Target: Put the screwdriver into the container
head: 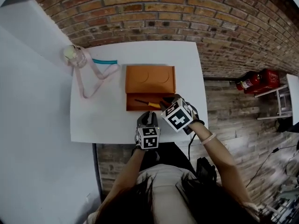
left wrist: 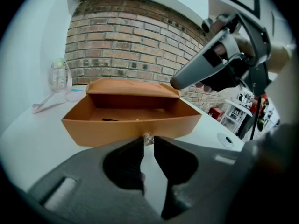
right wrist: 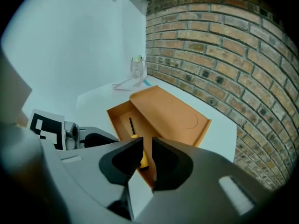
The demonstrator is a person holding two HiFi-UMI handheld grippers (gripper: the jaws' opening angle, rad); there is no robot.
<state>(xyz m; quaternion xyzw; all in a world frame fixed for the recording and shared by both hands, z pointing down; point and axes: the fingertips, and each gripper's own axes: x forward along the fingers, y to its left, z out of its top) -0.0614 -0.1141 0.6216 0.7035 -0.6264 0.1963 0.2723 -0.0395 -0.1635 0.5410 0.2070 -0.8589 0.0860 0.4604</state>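
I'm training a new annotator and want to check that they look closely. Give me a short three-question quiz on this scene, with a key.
1. True or false: the screwdriver lies outside the orange container.
2. Multiple choice: what is the left gripper closed on? A) the screwdriver B) the small knob on the drawer C) nothing
3. Short answer: what is between the jaws of the right gripper?

Key
1. False: it lies inside the container's open drawer.
2. B.
3. Nothing; the gripper is above the drawer, with the screwdriver lying beyond its jaws.
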